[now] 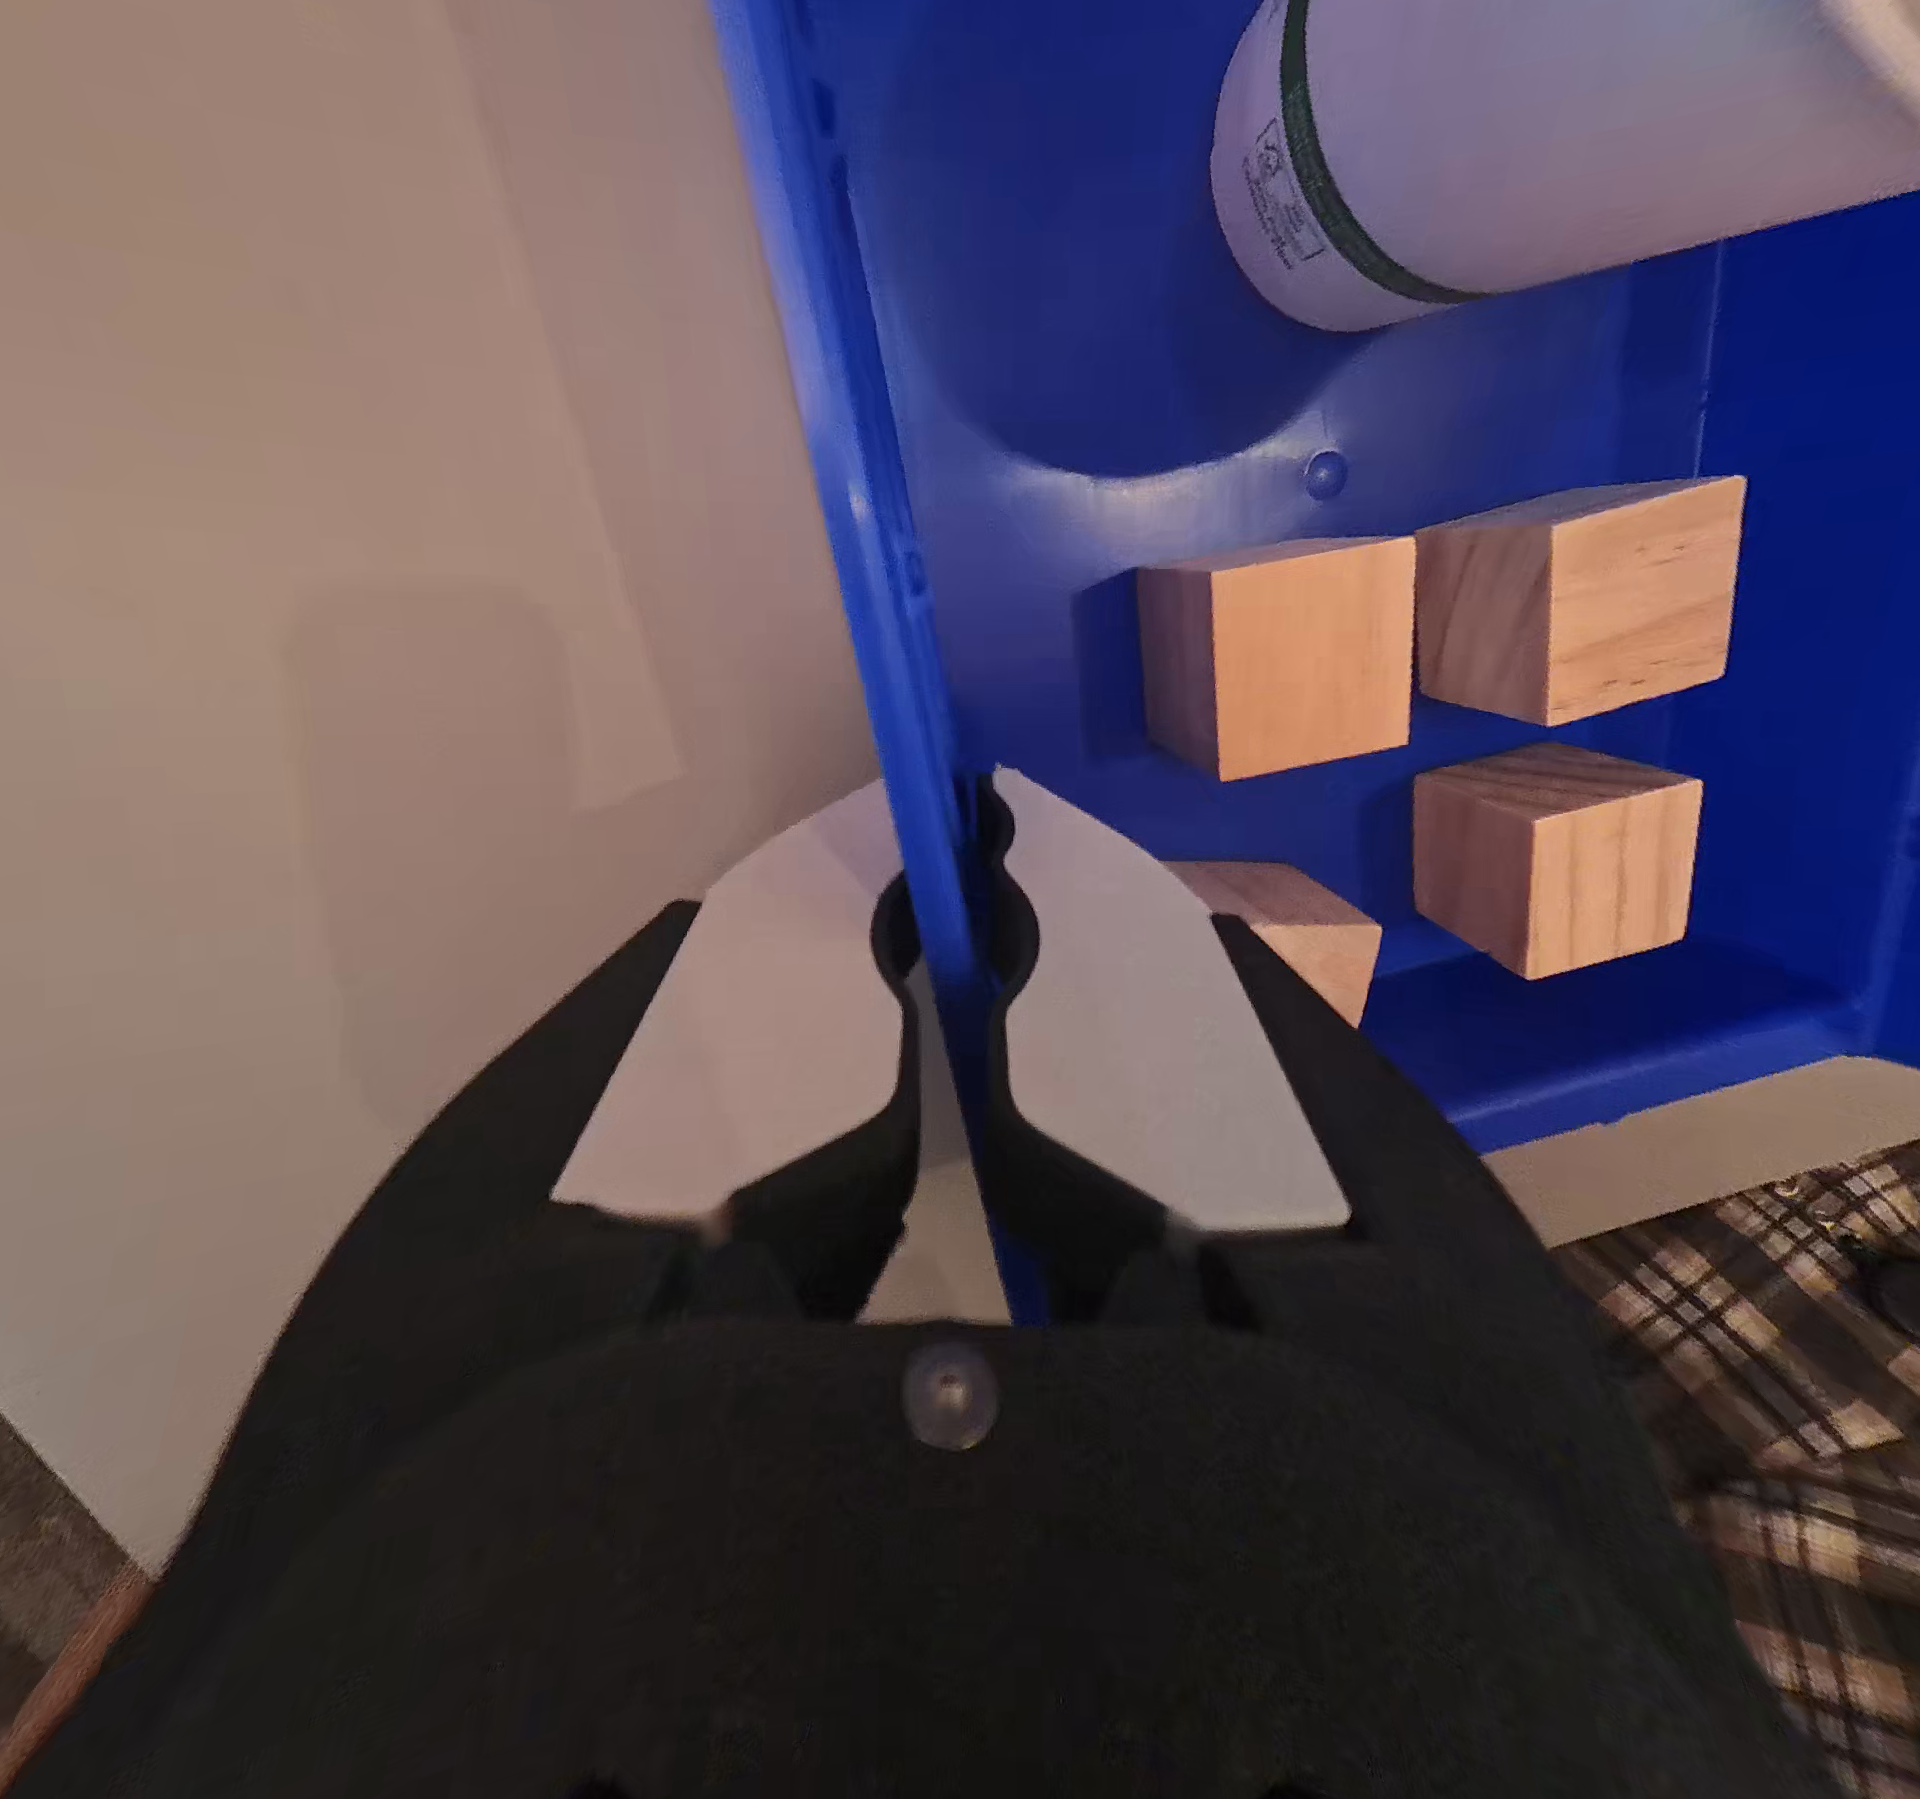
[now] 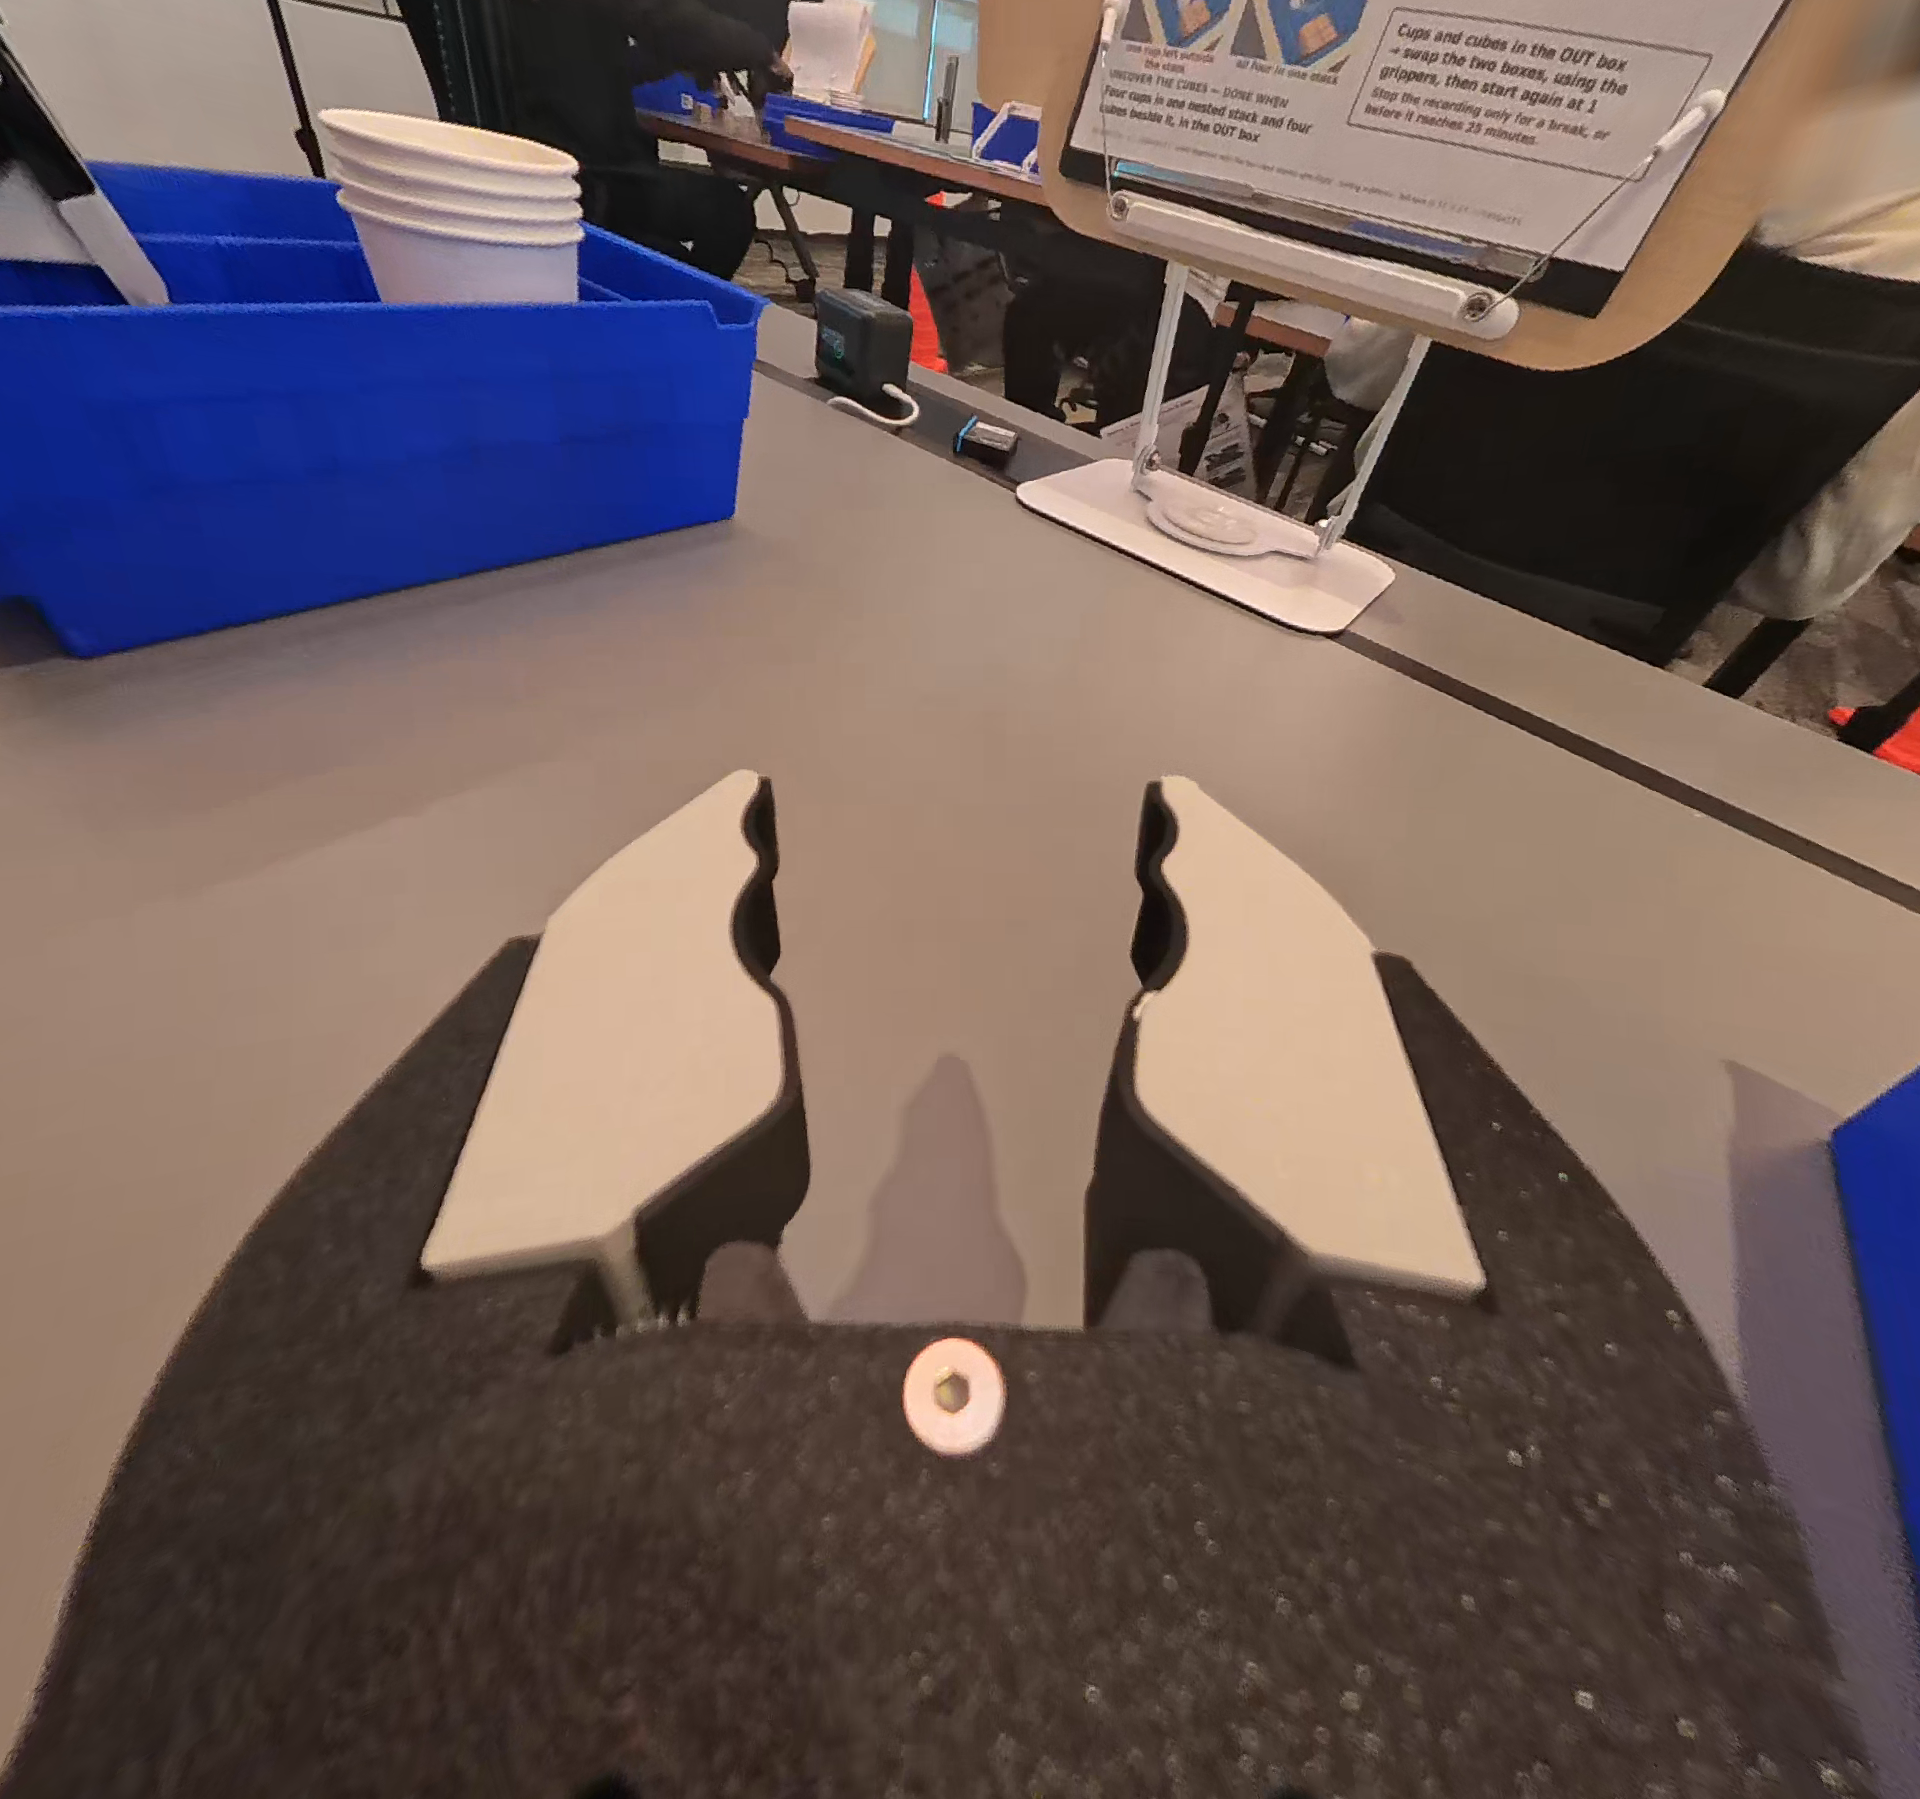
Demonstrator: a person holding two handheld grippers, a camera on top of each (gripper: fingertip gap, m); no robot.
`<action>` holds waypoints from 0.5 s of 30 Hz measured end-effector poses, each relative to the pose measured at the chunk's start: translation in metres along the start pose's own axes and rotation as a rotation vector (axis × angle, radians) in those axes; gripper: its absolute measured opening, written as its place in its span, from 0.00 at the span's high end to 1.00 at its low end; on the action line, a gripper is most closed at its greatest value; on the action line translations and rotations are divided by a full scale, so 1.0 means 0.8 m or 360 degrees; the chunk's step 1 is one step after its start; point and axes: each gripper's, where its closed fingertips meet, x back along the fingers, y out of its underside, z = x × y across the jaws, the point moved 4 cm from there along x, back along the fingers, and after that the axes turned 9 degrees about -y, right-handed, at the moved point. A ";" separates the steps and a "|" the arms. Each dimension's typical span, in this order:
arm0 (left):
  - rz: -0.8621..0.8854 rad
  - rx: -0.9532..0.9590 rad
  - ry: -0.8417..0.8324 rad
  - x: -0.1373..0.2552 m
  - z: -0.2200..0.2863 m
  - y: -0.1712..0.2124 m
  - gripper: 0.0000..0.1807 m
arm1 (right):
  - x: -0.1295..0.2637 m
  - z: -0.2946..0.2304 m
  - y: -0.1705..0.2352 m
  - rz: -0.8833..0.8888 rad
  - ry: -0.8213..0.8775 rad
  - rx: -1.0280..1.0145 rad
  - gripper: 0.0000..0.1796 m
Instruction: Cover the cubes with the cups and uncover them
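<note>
In the left wrist view my left gripper (image 1: 943, 799) is shut on the side wall of a blue bin (image 1: 831, 295), one finger inside and one outside. In the bin lie three wooden cubes (image 1: 1288, 669), (image 1: 1590, 606), (image 1: 1558, 866), and another cube (image 1: 1309, 928) is partly hidden behind my finger. A nested stack of white cups (image 1: 1507, 108) stands in the bin beyond them. In the right wrist view my right gripper (image 2: 956, 814) is open and empty over the grey table (image 2: 935, 658). The blue bin (image 2: 364, 440) with the cup stack (image 2: 457, 211) is to its far left.
A document stand (image 2: 1205, 544) holding an instruction sheet stands at the far right of the table. A small black device (image 2: 862, 336) with a cable lies behind the bin. The corner of a second blue bin (image 2: 1881, 1334) shows at the right edge. Plaid cloth (image 1: 1766, 1386) lies past the table edge.
</note>
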 end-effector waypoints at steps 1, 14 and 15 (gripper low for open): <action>-0.0002 0.0015 0.0004 0.000 -0.002 0.000 0.97 | 0.000 0.000 0.000 -0.0001 -0.0005 -0.0004 0.64; 0.0036 0.0316 -0.0009 0.015 -0.105 0.057 0.98 | -0.003 -0.009 -0.003 -0.0013 -0.0084 -0.0028 0.69; 0.0040 0.0342 -0.0016 0.016 -0.117 0.062 0.98 | -0.004 -0.010 -0.003 -0.0022 -0.0089 -0.0027 0.69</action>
